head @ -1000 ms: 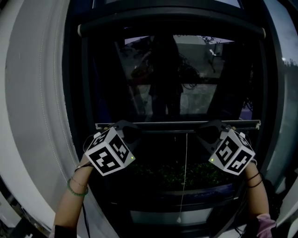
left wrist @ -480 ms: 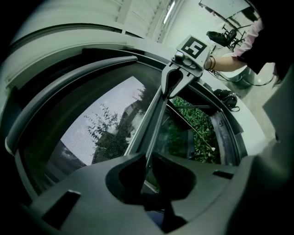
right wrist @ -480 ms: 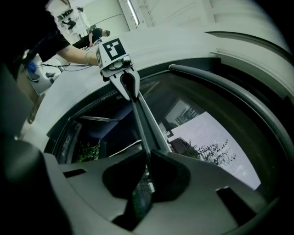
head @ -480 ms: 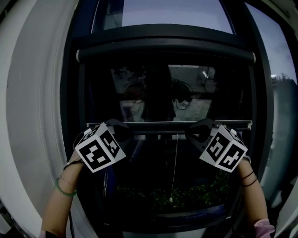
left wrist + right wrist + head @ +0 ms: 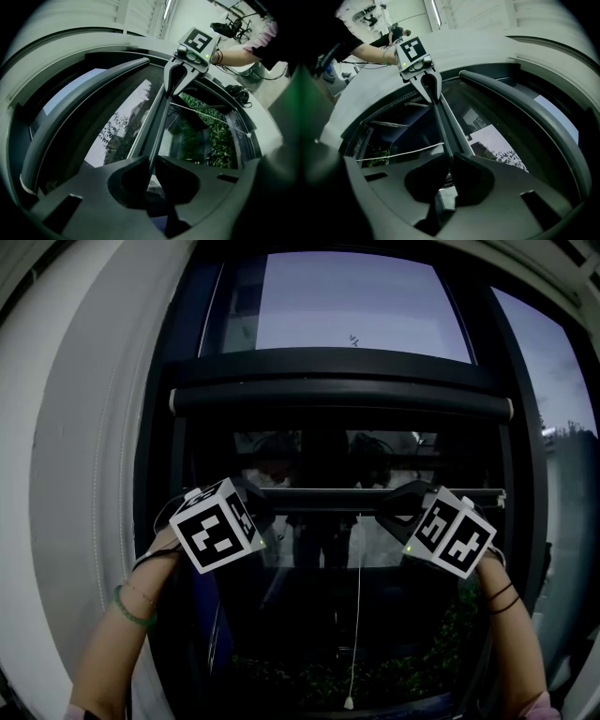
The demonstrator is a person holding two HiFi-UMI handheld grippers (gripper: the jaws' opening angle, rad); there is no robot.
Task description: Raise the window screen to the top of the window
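dark mesh window screen (image 5: pixel 328 451) on a tall black-framed window (image 5: pixel 356 306), drawn most of the way up. thin dark bottom rail (image 5: pixel 323 495) lying level, near below the black roller tube (image 5: pixel 337 395). thin white pull cord (image 5: pixel 356 615) hanging straight down from mid-rail, ending in a small bead well below.

Screen bar (image 5: pixel 328 495) climbing, now much nearer the top roller (image 5: pixel 337 397); left hand-held gripper (image 5: pixel 261 508) and right hand-held gripper (image 5: pixel 389 506) have risen with it, pull cord (image 5: pixel 357 615) drawn up too
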